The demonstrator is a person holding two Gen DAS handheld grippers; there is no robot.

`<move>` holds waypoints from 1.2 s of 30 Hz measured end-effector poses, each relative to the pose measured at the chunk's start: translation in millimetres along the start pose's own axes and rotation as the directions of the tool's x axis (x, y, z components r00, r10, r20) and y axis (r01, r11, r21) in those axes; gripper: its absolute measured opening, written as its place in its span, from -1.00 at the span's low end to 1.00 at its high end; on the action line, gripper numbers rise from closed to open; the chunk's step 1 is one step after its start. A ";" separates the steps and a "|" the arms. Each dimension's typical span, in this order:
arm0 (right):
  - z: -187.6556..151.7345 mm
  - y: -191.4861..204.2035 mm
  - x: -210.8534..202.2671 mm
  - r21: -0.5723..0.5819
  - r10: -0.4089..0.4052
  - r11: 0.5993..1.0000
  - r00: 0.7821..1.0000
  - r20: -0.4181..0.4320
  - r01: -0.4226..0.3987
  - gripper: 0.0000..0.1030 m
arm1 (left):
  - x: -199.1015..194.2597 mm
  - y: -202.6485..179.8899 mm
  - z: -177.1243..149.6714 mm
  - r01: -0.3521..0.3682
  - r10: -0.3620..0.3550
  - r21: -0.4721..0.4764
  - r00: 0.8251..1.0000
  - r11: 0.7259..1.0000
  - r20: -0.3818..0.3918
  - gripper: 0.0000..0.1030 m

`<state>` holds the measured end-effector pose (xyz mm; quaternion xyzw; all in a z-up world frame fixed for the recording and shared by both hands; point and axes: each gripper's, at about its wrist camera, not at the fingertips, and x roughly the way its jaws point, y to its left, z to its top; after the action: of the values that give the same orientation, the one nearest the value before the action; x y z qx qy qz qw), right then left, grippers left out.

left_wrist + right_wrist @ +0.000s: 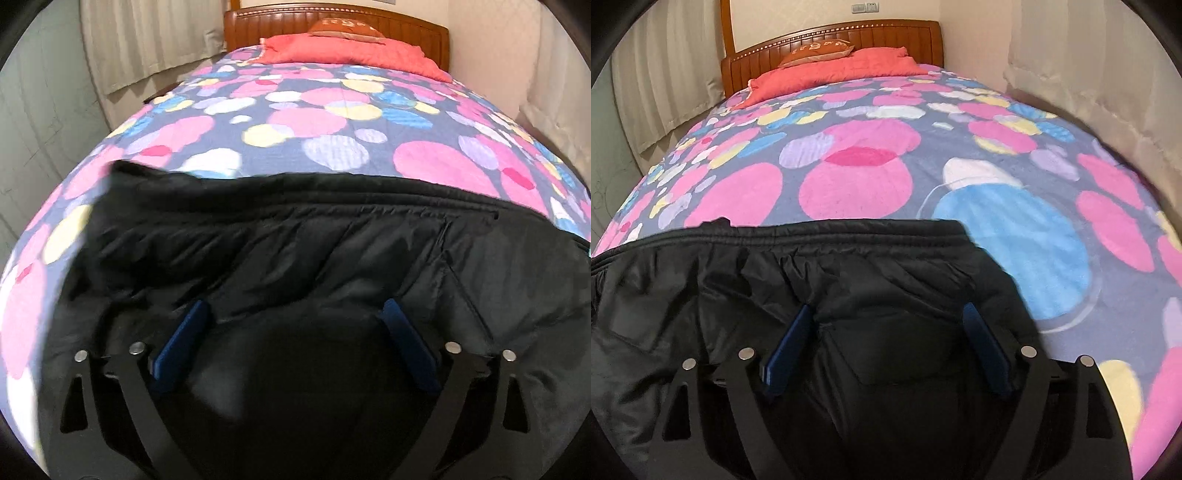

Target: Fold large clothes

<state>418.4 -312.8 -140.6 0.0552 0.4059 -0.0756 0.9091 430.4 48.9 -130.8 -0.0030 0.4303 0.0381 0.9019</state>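
Meanwhile, both tongs, left (295, 314) and right (888, 315), spread wide over the black jacket (332, 243).

Home bedroom: bed (886, 177), wooden headboard (886, 37).

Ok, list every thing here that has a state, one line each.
Jacket: spread on the bed, hem edge toward the headboard, creased.
Left claw: open, jacket fabric between its fingers.
Right claw: open, jacket fabric between its fingers.
Bedspread: laid flat.
Red quilt: lying by the headboard.
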 end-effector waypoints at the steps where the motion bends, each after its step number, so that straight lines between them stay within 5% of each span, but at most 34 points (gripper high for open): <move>1: -1.7 -3.2 -13.6 0.004 0.003 1.000 1.000 0.022 -0.004 0.58 | -10.0 6.6 -0.9 0.003 -0.002 -0.010 1.000 1.000 0.019 0.83; 5: -19.1 -14.7 -55.7 -0.008 -0.005 1.000 0.997 0.076 0.006 0.58 | -56.7 54.7 -19.4 -0.061 0.068 -0.065 0.992 0.996 0.108 0.83; 9: -46.4 -20.7 -43.2 -0.040 -0.044 0.998 0.999 0.016 0.045 0.59 | -38.5 95.6 -43.9 -0.119 0.118 -0.145 0.993 0.982 -0.016 0.84; 13: -58.2 -19.1 -30.0 -0.047 -0.065 0.997 0.997 0.047 0.067 0.66 | -14.2 115.5 -60.5 -0.017 -0.002 -0.252 0.997 0.968 -0.073 0.87; 18: -57.1 -19.9 -27.3 -0.040 -0.065 0.997 0.997 0.041 0.066 0.68 | -14.9 96.5 -60.4 -0.110 0.104 -0.142 0.993 0.984 -0.053 0.89; 24: -59.4 -34.0 -62.7 0.027 -0.024 0.999 0.999 0.038 0.023 0.67 | -48.5 99.4 -63.3 -0.111 0.106 -0.159 0.994 0.981 -0.040 0.88; 29: -78.3 -60.8 -89.9 0.108 -0.018 0.994 0.999 0.037 0.014 0.68 | -78.4 128.7 -85.7 -0.093 0.088 -0.286 0.996 0.954 -0.028 0.88; 36: -98.8 -84.4 -76.8 0.236 0.053 0.971 0.998 -0.030 -0.044 0.68 | -80.5 148.4 -111.2 -0.058 0.036 -0.459 0.998 0.886 -0.058 0.95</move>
<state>280.3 -372.6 -152.2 0.1737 0.4092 -0.1000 0.8902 283.1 187.4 -134.4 -0.2072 0.4304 0.1607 0.8637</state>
